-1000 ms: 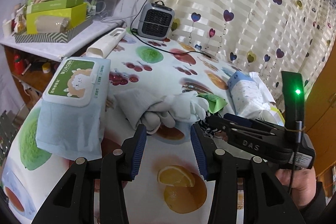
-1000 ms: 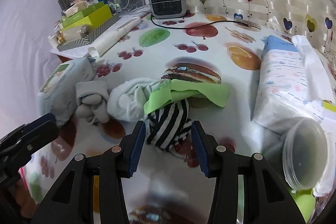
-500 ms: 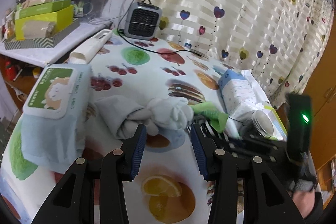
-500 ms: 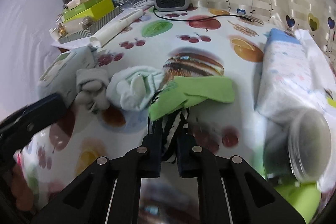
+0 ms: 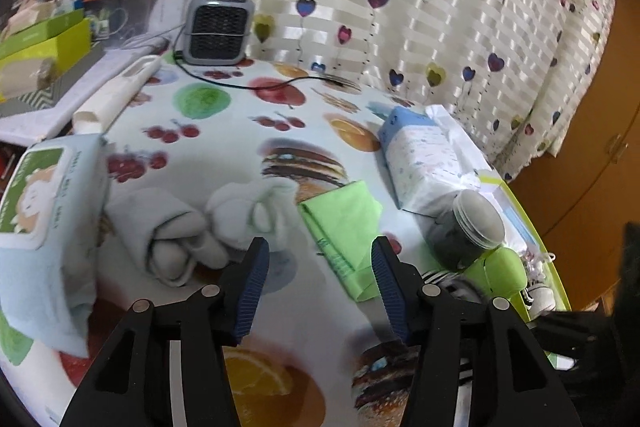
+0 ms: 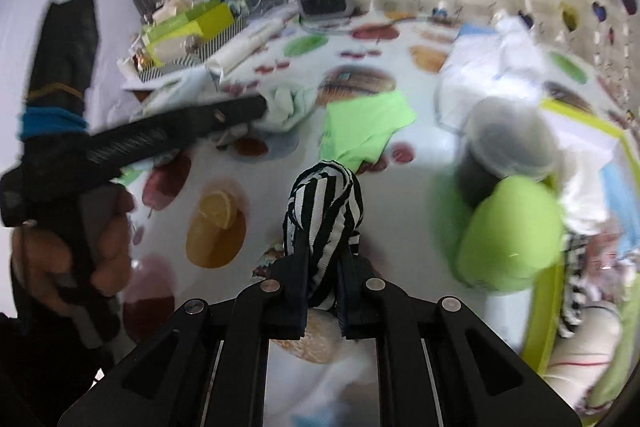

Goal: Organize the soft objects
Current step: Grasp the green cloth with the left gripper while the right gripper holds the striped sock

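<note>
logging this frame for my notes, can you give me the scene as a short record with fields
surface: table with a fruit-print cloth
right gripper: shut on a black-and-white striped cloth, lifted off the table
left gripper: jaws opening, nothing between them
still on the table: green cloth, white socks, grey roll
left edge: wipes pack
right side: dark jar beside a green bin
back: small heater
</note>
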A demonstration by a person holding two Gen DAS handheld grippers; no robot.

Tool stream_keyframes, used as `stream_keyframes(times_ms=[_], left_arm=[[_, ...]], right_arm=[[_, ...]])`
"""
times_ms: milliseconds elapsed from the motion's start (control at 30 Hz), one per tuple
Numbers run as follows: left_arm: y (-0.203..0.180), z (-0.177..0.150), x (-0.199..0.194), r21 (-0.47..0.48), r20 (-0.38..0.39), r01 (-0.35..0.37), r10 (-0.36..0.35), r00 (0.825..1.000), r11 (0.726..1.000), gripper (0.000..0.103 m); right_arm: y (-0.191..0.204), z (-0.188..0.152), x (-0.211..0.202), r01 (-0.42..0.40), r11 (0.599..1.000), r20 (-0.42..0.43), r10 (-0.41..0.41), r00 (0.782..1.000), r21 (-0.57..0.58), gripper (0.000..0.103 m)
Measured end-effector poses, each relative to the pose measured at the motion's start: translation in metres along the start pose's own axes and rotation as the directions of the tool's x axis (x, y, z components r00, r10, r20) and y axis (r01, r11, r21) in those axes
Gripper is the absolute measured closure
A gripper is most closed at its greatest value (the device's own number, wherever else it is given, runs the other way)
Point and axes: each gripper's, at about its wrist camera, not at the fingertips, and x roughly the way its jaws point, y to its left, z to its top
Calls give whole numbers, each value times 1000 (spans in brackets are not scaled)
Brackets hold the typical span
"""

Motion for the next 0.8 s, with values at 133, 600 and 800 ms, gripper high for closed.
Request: stream_keyframes(times_ms=[133, 600, 800], left_arm=[[-11, 2, 14, 38, -21, 2, -1, 1000, 999, 51], [-43, 2, 82, 158, -117, -78, 97, 988, 984, 51], [-56, -4, 96, 251, -96, -163, 192, 977, 954, 51]], right_arm=[[-6, 7, -25, 35, 999, 82, -35, 996, 7, 92], [-47, 15, -61, 80, 991, 199, -100, 975, 104, 92], [-51, 12, -65, 74, 991, 209, -97, 973, 113, 92]])
